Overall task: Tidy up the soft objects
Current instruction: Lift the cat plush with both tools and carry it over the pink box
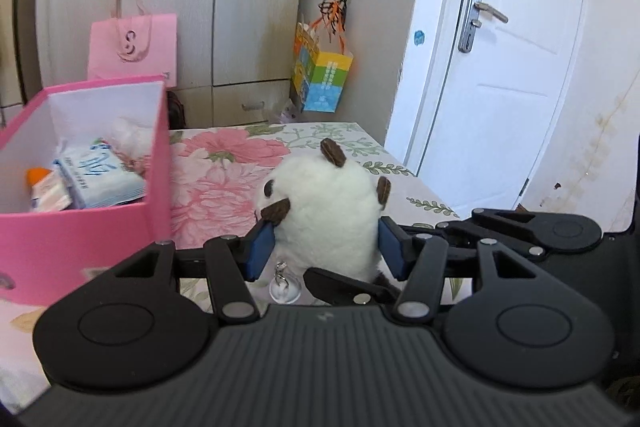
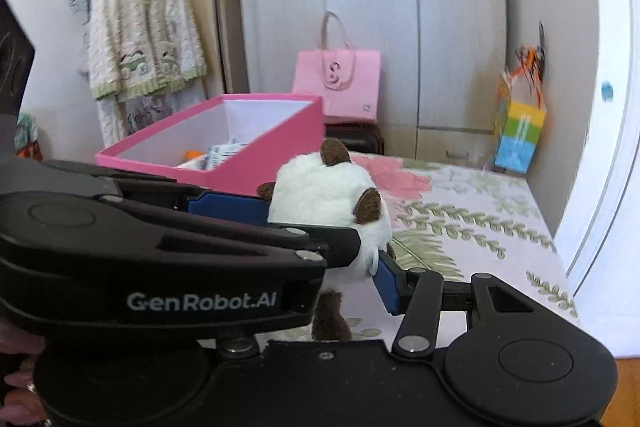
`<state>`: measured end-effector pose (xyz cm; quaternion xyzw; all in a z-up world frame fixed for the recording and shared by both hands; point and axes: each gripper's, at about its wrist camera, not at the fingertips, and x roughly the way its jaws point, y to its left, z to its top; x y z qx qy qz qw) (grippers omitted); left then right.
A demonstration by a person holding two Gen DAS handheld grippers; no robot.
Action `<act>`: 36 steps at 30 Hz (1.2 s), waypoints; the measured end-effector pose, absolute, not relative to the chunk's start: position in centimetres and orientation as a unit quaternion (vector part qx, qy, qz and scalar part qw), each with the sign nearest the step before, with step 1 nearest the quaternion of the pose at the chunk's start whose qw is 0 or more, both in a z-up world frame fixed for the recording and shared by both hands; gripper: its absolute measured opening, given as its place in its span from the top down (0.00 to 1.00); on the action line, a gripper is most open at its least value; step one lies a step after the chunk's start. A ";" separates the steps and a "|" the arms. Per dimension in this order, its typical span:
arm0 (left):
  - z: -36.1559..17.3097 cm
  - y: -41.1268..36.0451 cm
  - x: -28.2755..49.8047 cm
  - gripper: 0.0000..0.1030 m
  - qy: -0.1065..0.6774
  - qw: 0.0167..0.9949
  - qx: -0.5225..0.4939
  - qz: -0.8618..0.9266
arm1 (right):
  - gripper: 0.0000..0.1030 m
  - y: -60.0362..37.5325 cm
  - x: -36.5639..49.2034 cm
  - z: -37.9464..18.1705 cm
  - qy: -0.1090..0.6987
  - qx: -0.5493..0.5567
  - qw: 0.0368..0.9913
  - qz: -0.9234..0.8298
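A white plush panda with brown ears is held above the floral bed. My left gripper is shut on its body, blue pads pressing both sides. My right gripper is also closed on the same panda; its right blue pad touches the toy, and the left gripper's black body crosses in front of it and hides its left pad. The open pink box stands to the left and holds tissue packs. The box also shows in the right wrist view, behind the panda.
A floral bedsheet covers the bed. A pink paper bag and a colourful bag hang by the grey wardrobe. A white door is on the right. A knitted cardigan hangs at left.
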<state>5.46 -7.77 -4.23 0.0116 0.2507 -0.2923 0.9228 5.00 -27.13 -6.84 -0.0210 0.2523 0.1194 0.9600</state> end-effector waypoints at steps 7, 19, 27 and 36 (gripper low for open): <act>-1.9 -3.9 2.6 0.47 0.234 0.934 0.018 -0.269 | 0.45 -23.4 2.5 -4.6 0.232 -0.059 0.959 0.150; 2.9 2.6 4.4 0.46 0.156 0.964 0.018 -0.213 | 0.41 -18.0 5.3 -0.2 0.156 -0.057 0.959 0.230; 3.8 4.6 10.6 0.45 0.144 0.969 -0.007 -0.201 | 0.37 -16.1 10.6 1.0 0.132 -0.060 0.956 0.254; 2.4 5.3 16.9 0.44 0.167 0.964 -0.039 -0.203 | 0.27 -15.6 16.2 0.1 0.144 -0.038 0.948 0.280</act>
